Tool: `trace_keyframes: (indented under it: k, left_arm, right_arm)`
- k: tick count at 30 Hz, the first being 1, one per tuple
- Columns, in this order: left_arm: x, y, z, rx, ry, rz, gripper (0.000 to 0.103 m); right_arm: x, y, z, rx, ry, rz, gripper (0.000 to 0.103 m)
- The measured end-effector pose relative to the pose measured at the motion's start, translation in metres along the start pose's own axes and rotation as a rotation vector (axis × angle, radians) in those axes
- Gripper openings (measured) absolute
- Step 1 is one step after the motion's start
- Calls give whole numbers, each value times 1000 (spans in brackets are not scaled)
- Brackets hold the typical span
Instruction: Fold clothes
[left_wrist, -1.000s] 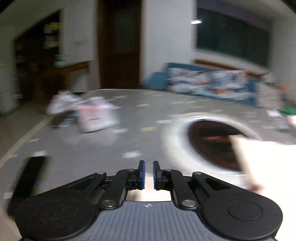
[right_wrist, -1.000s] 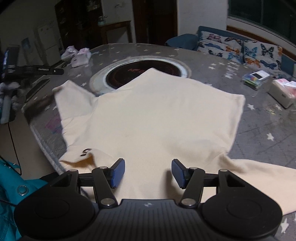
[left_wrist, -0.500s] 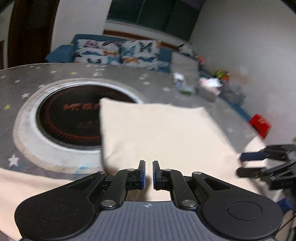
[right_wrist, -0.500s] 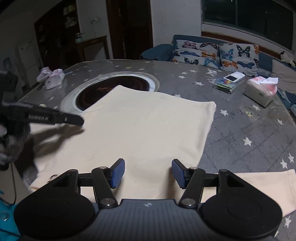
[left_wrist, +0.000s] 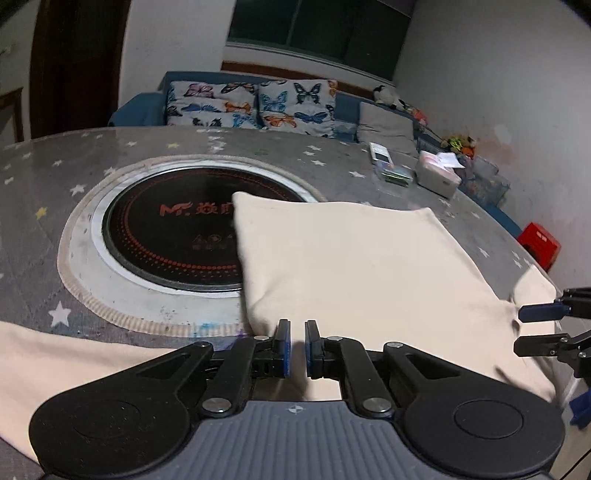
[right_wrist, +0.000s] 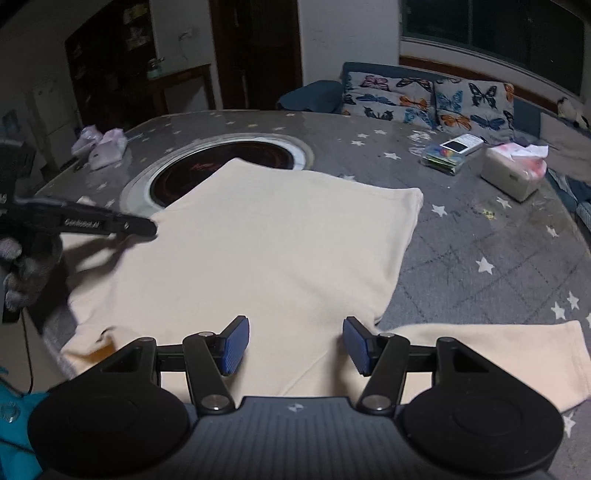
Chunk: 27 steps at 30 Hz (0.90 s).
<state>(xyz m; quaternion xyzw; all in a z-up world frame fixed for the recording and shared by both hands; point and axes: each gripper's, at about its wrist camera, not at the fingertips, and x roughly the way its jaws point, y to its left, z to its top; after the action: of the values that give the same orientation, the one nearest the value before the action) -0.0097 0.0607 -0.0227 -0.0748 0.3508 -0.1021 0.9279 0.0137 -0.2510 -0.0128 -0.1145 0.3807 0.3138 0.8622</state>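
The cream shirt (right_wrist: 280, 251) lies flat mid-frame on the star-patterned table (right_wrist: 480, 236), hem toward the induction cooktop (right_wrist: 221, 162), one sleeve reaching lower right. Left gripper (left_wrist: 297, 347) is narrowed, empty; right gripper (right_wrist: 295, 345) spread wide above it.

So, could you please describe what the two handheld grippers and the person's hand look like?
Both the left gripper and the right gripper have black linkage arms, round black pivot housings, a ribbed grey body and ribbed blue pads on the fingers. White lettering runs along the left gripper's side. The left hand wears a grey knit glove.
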Motion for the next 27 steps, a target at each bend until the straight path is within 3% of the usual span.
trace_keyframes:
  k: [6, 13, 23, 27]
  left_arm:
    - [-20, -37, -8, 121, -19, -91, 11]
    - [-17, -80, -22, 249, -16, -175, 11]
    - [-11, -101, -37, 373, 26, -197, 12]
    - [-11, -112, -25, 370, -9, -223, 25]
  right_arm:
    - [-13, 19, -17, -79, 39, -32, 59]
    - [-19, 27, -37, -97, 68, -81, 59]
    - [-32, 15, -46, -32, 36, -92, 58]
    - [-45, -9, -43, 55, -21, -151, 57]
